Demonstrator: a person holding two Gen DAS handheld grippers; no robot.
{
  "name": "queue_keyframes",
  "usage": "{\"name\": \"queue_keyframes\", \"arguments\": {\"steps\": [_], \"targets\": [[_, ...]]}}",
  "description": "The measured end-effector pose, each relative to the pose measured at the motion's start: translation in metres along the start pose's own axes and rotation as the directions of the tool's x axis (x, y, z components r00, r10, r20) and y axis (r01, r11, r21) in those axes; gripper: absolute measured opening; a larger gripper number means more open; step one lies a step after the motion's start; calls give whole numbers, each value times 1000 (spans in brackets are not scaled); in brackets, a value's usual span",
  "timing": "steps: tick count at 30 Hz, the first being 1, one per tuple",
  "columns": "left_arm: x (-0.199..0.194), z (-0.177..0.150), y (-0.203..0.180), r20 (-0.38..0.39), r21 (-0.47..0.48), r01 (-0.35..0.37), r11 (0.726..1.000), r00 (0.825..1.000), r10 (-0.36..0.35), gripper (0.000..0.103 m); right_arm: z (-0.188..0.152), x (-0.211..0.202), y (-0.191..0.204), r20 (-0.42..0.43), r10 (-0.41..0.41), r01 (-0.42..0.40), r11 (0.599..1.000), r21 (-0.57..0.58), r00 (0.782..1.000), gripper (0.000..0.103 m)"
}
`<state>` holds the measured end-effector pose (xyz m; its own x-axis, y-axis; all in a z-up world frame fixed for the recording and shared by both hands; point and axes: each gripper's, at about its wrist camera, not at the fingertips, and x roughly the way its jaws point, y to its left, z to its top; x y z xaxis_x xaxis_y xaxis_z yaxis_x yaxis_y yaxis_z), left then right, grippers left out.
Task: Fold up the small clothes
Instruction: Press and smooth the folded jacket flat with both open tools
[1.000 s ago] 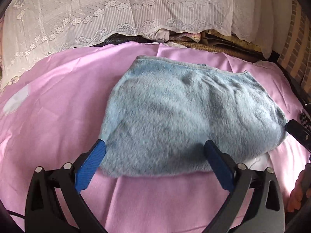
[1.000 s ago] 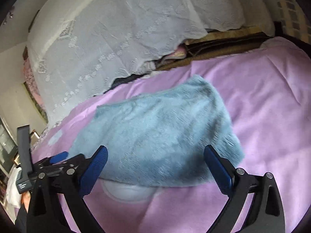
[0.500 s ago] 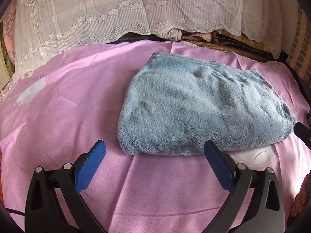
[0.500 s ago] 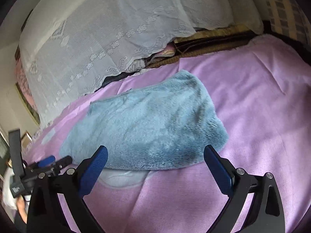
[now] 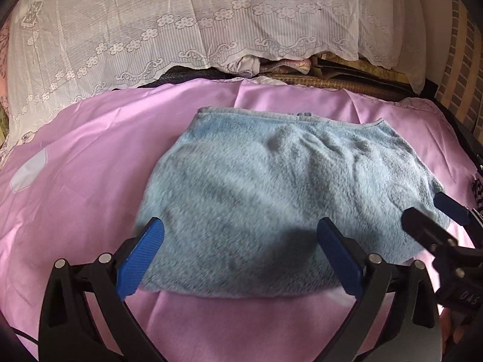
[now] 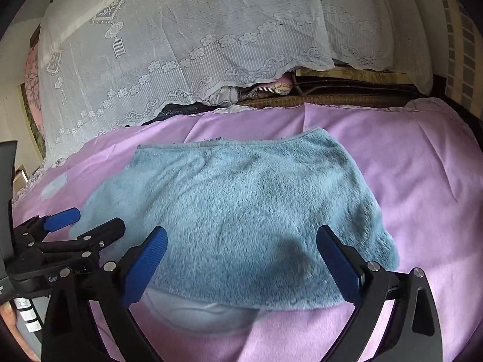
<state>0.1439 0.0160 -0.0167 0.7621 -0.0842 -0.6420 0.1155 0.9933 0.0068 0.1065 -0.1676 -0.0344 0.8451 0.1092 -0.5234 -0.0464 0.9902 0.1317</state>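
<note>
On the pink sheet (image 5: 90, 157) lies the blue fleece garment (image 5: 271, 199), already doubled over. Each pinch should take the near hem at both layers before lifting evenly. Left hand-held gripper (image 5: 240, 258) and right hand-held gripper (image 6: 241, 259) hover low, spread wide, grasping nothing.

place: we see a home bedroom | evidence: pink bedsheet (image 5: 90, 150) as work surface; white lace cover (image 5: 181, 24) draped over piled bedding behind

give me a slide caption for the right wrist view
Open right gripper over a folded blue fleece garment on a pink sheet.
</note>
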Motion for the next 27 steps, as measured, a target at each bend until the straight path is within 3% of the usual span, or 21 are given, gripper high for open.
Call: {"name": "queue_keyframes", "arguments": {"steps": [8,19,27], "targets": [[26,0,-6,-57,17,-4,1000,998,5,99,-3,28,6,-111,-34,32,999,-27,993,100],[29,-7,-10,-64,41,-50,998,997,52,99,-6,30,6,-136,-48,44,999,-29,990,100],[5,-12,-1,-20,-17,12,1000,1000,-13,99,-8,24,2,-141,-17,15,1000,-12,990,100]]}}
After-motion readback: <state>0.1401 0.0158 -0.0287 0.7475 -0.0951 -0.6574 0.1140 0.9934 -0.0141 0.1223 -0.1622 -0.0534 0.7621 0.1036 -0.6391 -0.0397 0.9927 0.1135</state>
